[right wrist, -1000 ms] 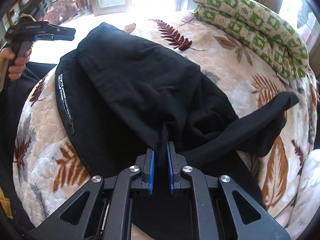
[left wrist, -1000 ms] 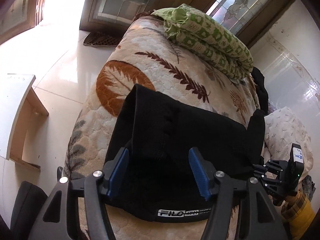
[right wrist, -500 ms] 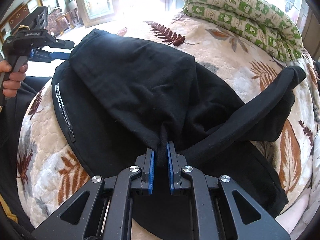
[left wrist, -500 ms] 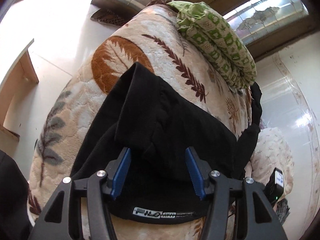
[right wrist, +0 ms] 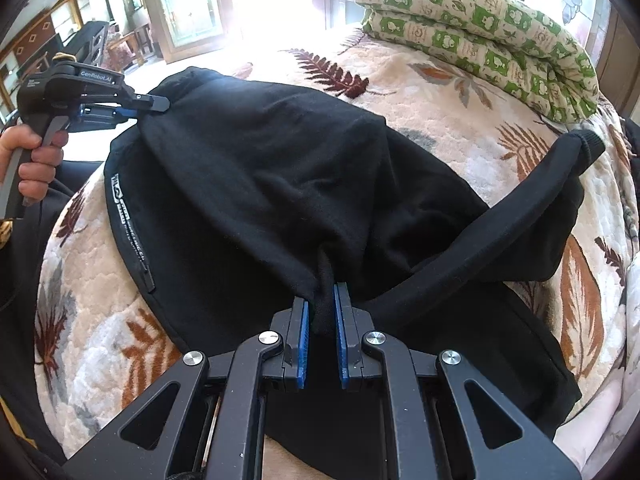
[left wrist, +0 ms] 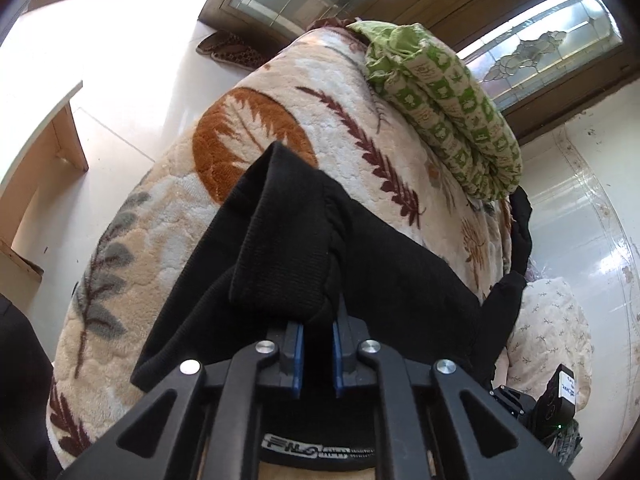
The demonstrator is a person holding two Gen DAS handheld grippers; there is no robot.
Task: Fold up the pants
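— Ahead of the left gripper (left wrist: 318, 354), through its own camera: what's it got?

— Blue pads drawn in narrow on a thick bunch of the black pants (left wrist: 304, 256). Ribbed hem sits right at the fingertips. Rest of the garment spreads out beyond and below, over the leaf-print blanket (left wrist: 248, 128). Green patterned quilt (left wrist: 448, 116) lies folded well beyond, far end of the bed.

— And under the fingers?

— Band with white lettering, lying on the blanket just below the gripper. The other tool shows low to the right; too dark there to read anything from it.

— Now the right wrist view.

— Right gripper (right wrist: 322, 344) likewise nipped narrow on a pinch of black cloth, pulled to a point between the pads. Pants (right wrist: 280, 184) fan away ahead of it. One leg runs off up and to the right, cuff end (right wrist: 584, 144) lifted off the blanket (right wrist: 460, 120).

— See the left tool from here?

— Yes, far left and ahead (right wrist: 120, 110), held in the person's hand (right wrist: 38, 164), tips at the far corner of the upper layer.

— Which step, you reckon?

— Looks like a fold midway: both tools gripping one layer, ready to carry it over the lower one.

— Next move needs?

— My guess: move both together, keep the edge taut between them, lay it square on the layer beneath before letting go. That loose leg wants tucking in too.
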